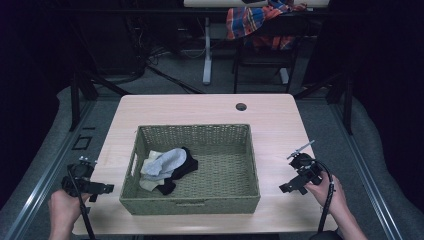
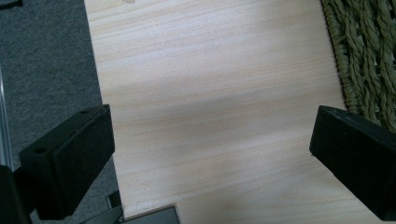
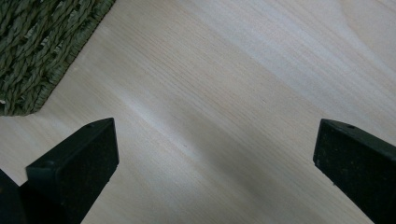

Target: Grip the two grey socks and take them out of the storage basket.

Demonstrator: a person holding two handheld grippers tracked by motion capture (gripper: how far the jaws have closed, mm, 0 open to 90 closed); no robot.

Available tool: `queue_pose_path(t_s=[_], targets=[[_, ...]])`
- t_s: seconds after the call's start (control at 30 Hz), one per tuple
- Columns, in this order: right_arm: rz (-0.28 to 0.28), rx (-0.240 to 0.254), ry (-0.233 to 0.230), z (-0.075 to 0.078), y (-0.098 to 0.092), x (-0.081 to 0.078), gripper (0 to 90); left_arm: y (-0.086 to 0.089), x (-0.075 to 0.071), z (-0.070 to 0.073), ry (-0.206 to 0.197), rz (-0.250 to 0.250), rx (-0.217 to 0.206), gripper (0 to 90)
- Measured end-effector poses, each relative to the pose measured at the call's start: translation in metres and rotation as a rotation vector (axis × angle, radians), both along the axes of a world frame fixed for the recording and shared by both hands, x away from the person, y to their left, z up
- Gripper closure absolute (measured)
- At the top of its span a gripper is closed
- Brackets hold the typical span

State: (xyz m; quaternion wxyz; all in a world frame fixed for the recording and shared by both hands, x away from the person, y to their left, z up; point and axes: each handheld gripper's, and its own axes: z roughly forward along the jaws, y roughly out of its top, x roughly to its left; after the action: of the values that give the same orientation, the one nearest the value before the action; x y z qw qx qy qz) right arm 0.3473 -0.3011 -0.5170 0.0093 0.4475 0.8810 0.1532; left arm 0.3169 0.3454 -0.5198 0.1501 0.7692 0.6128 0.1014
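Woven basket (image 1: 200,202) sits mid-table (image 1: 270,115), socks (image 1: 167,169) heaped in its left half: grey, cream, black. Left gripper (image 1: 102,189) held off basket's left side at table edge, jaws wide, nothing between. Right gripper (image 1: 287,187) over bare wood right of basket, jaws likewise wide, empty.

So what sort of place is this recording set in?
Probably a lab or workshop set up for recording, not a home: a wooden table with a cable hole, loose cables on the grey floor, and a chair draped with a plaid cloth.
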Motion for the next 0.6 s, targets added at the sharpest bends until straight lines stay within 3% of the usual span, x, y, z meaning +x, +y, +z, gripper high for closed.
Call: queue_pose_path(t_s=[0.4,0.53,0.6], targets=[[-0.011,0.004,-0.016,0.0006,0.0020,-0.0011,0.0,-0.0007,-0.0002,-0.0014,0.014,-0.013,0.011,0.5],[-0.012,-0.005,0.007,0.0019,0.0007,-0.0010,0.0,0.0005,-0.0007,0.0010,0.005,0.007,0.001,0.8],[-0.020,0.018,0.001,0.0015,-0.0004,-0.0013,0.0,0.0009,-0.0003,0.0026,0.000,0.018,0.001,0.8]])
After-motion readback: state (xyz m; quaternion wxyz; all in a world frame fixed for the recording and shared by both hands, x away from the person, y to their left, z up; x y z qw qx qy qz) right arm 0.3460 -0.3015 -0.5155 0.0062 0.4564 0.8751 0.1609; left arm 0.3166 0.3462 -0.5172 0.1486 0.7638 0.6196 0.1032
